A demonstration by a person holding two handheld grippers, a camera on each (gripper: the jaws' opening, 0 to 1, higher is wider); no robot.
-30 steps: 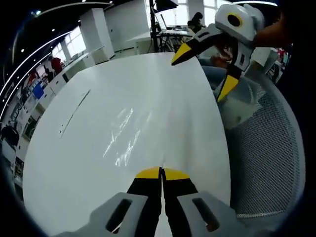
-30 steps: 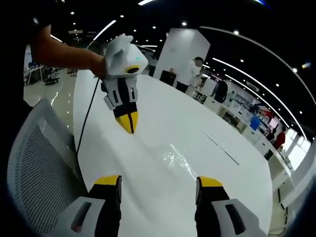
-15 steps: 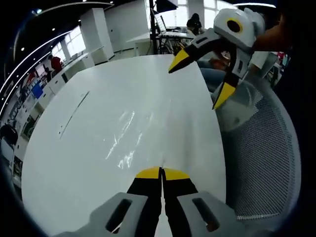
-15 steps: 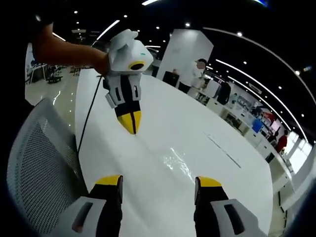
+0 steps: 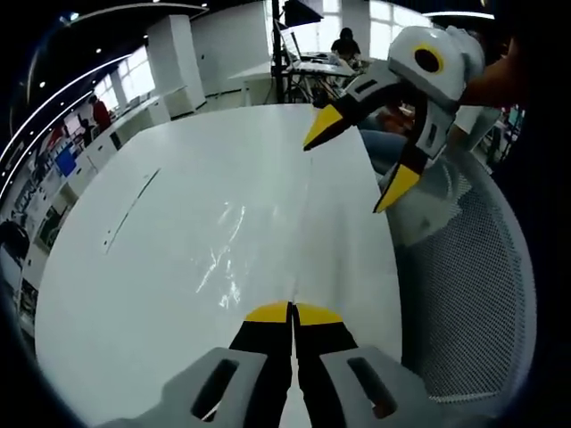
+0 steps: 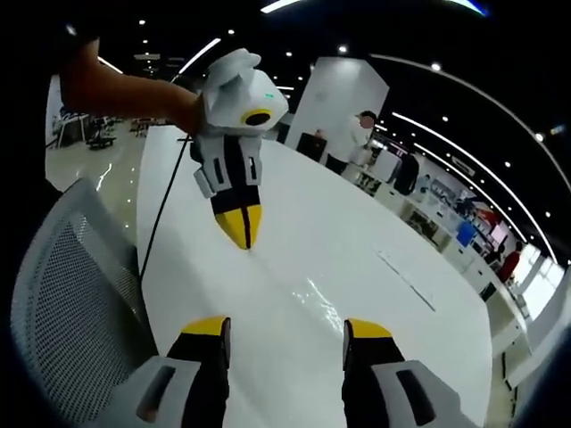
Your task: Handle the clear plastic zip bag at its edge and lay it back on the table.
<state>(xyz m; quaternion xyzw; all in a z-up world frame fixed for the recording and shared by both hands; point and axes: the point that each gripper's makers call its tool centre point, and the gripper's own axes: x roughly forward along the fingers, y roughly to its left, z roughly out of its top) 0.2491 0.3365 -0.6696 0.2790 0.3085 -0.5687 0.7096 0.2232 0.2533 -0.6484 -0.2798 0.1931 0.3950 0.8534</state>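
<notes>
The clear plastic zip bag [image 5: 227, 254] lies flat on the white table [image 5: 152, 294], showing mostly as glints; in the right gripper view the bag [image 6: 321, 294] lies just past my own jaws. My left gripper [image 5: 293, 312] is shut, with nothing visible between its yellow tips, just short of the bag's near edge. In the right gripper view the left gripper [image 6: 243, 227] hangs tip-down over the table, held by a hand. My right gripper [image 6: 285, 328] is open and empty. In the left gripper view the right gripper [image 5: 357, 159] hovers over the table's right edge, jaws spread.
A grey mesh chair [image 5: 464, 294] stands against the table's right edge, and the chair [image 6: 62, 294] is at the left in the right gripper view. A thin dark line [image 5: 132, 203] marks the table top. People and desks [image 6: 357, 134] stand far behind.
The right gripper has drifted slightly down and inward over the table edge, with its jaws a little narrower. The left gripper stays shut and the bag has not moved.
</notes>
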